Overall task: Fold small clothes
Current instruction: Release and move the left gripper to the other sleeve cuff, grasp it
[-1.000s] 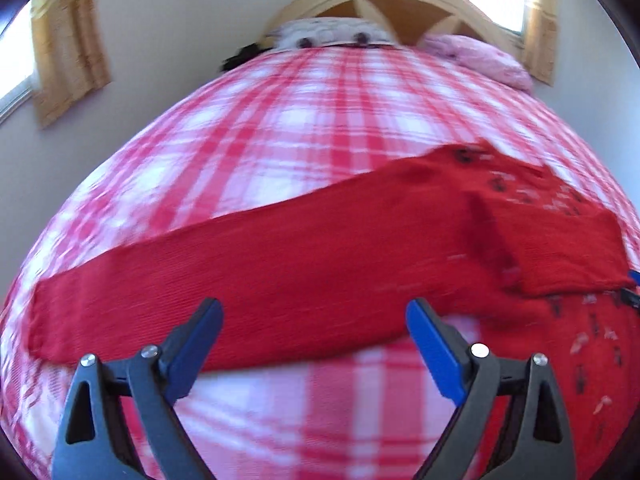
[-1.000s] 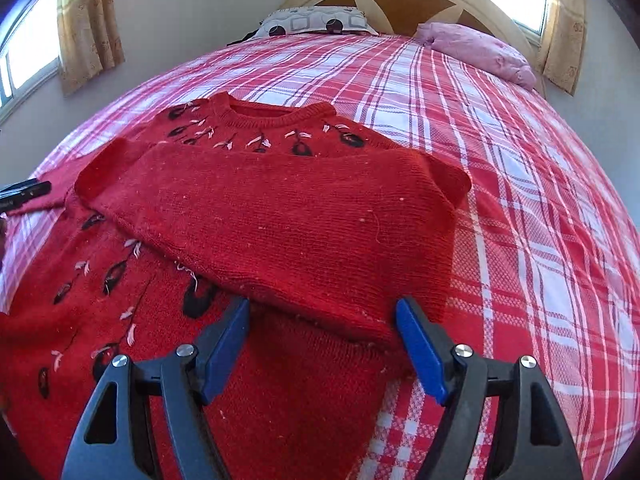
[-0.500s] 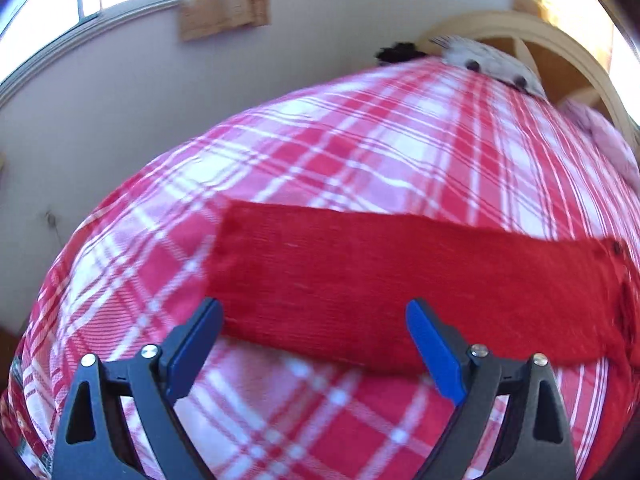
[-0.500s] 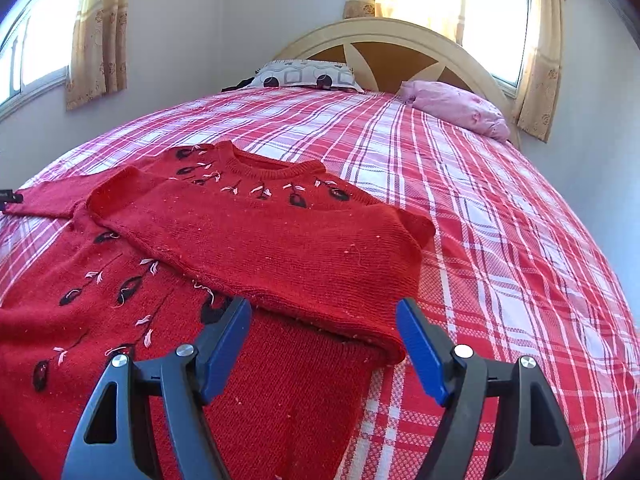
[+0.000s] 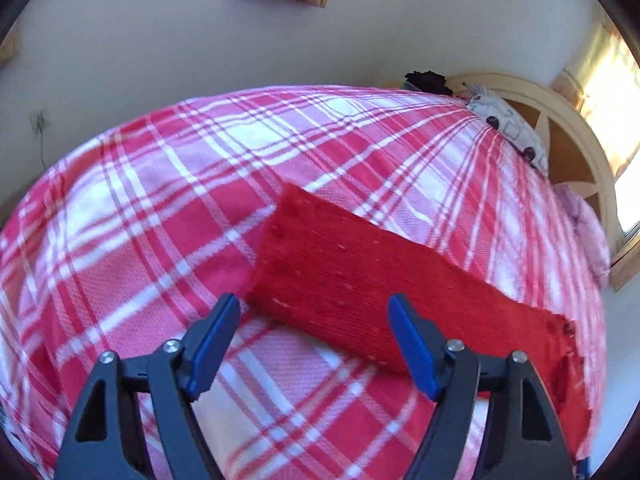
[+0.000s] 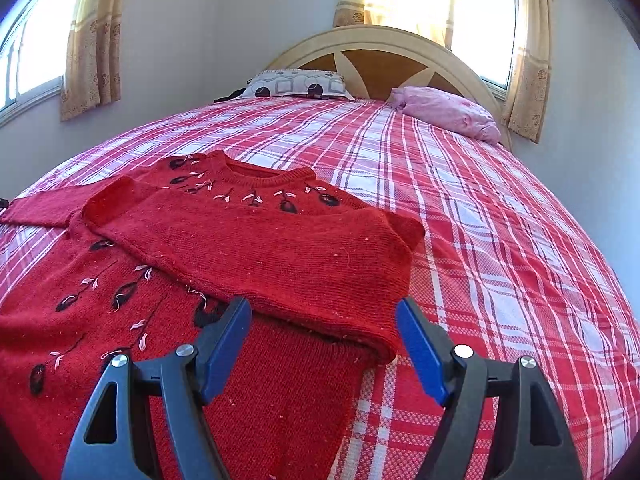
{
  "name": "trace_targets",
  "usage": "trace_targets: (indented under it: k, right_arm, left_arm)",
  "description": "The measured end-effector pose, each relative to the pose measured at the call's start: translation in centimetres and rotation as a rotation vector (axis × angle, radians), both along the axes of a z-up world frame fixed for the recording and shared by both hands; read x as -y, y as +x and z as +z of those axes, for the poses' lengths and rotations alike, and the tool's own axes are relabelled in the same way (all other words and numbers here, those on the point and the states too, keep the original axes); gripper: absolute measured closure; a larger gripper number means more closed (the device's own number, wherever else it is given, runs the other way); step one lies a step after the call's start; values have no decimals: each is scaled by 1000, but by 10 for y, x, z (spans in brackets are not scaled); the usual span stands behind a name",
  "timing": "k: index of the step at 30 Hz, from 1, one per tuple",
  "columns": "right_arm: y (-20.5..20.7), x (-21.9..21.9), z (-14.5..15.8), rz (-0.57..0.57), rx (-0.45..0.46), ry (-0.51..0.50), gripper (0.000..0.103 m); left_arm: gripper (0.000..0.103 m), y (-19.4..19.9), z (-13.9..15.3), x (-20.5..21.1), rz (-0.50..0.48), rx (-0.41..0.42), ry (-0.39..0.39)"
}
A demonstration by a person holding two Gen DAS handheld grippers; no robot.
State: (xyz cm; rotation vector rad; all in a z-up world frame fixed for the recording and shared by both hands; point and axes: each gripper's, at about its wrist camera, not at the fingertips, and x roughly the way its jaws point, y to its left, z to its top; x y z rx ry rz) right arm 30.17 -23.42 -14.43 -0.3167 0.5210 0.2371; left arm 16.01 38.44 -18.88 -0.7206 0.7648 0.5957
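A red knitted sweater (image 6: 280, 256) with dark and pink embroidery lies flat on the plaid bed (image 6: 500, 240). One sleeve is folded across its chest. The other sleeve (image 5: 360, 280) stretches out straight, cuff toward the bed's side edge. My left gripper (image 5: 314, 328) hovers over that sleeve near the cuff. Its jaws are closing, with the sleeve's near edge between the blue pads (image 5: 412, 344), which do not press on it. My right gripper (image 6: 324, 340) stands open just above the folded sleeve's lower edge, holding nothing.
A patterned pillow (image 6: 296, 86) and a pink pillow (image 6: 448, 114) lie by the wooden headboard (image 6: 380, 52). Beyond the cuff the bed's edge drops off toward a pale wall (image 5: 200, 40). Bare plaid cover spreads to the right of the sweater.
The left gripper has travelled along the outstretched sleeve to its cuff end and rolled, and its jaws have narrowed. The right gripper has tipped up a little, so more of the room shows.
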Motion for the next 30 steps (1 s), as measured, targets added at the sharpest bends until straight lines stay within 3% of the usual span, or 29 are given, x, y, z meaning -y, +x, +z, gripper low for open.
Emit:
trace_targets:
  k: [5, 10, 13, 15, 17, 23, 30]
  right_arm:
    - [0, 0, -1, -9, 2, -8, 28]
    - [-2, -1, -1, -15, 12, -12, 27]
    - [-2, 0, -2, -19, 11, -13, 27]
    - [-1, 1, -3, -23, 11, -11, 27]
    - [0, 1, -3, -26, 10, -9, 27]
    - [2, 0, -4, -30, 3, -15, 27]
    - [-8, 0, 4, -12, 48, -11, 27]
  left_arm:
    - [25, 7, -4, 9, 2, 22, -57]
    - [37, 14, -13, -4, 51, 38, -62]
    - [54, 17, -14, -11, 76, 54, -60]
    - [100, 18, -16, -14, 64, 62, -74]
    - [97, 16, -20, -14, 55, 73, -99]
    - [98, 17, -4, 3, -6, 121, -54]
    - [98, 36, 38, 40, -117, 201, 8]
